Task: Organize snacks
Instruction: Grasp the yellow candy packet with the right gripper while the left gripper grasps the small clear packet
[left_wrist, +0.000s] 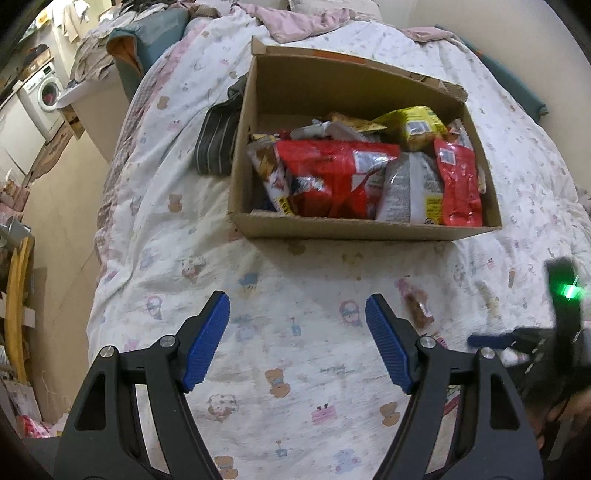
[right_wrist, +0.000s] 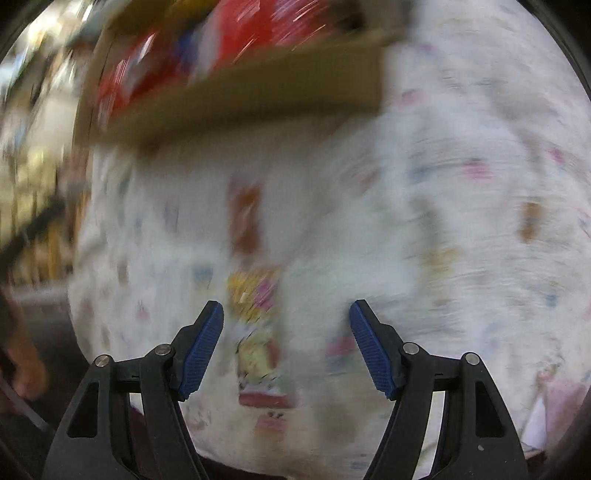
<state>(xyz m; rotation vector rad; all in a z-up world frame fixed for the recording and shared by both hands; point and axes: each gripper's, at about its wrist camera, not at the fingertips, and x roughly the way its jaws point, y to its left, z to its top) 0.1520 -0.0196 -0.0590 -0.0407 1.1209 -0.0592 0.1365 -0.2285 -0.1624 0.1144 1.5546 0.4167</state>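
Note:
A cardboard box (left_wrist: 354, 229) sits on the bed and holds several snack bags: red (left_wrist: 332, 177), grey (left_wrist: 406, 188) and yellow (left_wrist: 413, 125). A small brown snack packet (left_wrist: 419, 308) lies on the printed sheet in front of the box. My left gripper (left_wrist: 297, 306) is open and empty above the sheet, short of the box. The right gripper shows at the left wrist view's right edge (left_wrist: 491, 339). In the blurred right wrist view my right gripper (right_wrist: 286, 314) is open and empty over a yellow-pink packet (right_wrist: 253, 291) and another packet (right_wrist: 258, 362); the brown packet (right_wrist: 245, 218) and box (right_wrist: 236, 96) lie beyond.
The bed is covered by a white cartoon-print sheet (left_wrist: 258, 369). A striped dark cloth (left_wrist: 216, 144) lies left of the box. A pink blanket (left_wrist: 295, 18) is at the head. A washing machine (left_wrist: 44, 92) and clutter stand left of the bed.

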